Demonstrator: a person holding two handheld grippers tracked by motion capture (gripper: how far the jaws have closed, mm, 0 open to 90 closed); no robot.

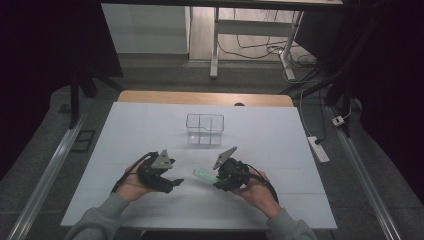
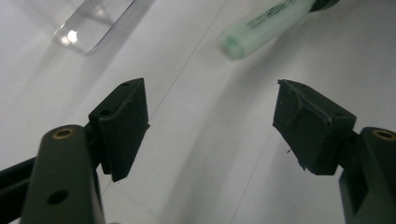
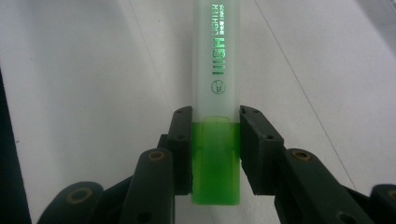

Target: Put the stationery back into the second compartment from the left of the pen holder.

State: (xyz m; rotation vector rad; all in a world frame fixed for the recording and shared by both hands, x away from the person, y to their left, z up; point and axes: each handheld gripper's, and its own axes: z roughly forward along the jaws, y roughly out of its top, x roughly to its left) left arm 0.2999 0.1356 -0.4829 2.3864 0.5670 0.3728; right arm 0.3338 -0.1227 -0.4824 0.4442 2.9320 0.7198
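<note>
Right hand-held gripper (image 3: 215, 149), clamped on green highlighter (image 3: 217, 70).
Left hand-held gripper (image 2: 210, 126): jaws apart, nothing between; clear divided box (image 1: 205, 129) farther back on white table (image 1: 280, 145).

The right gripper (image 3: 215, 133) clamps its black jaws on a green highlighter (image 3: 216, 93) pointing away over the white table (image 3: 84, 84).
</note>
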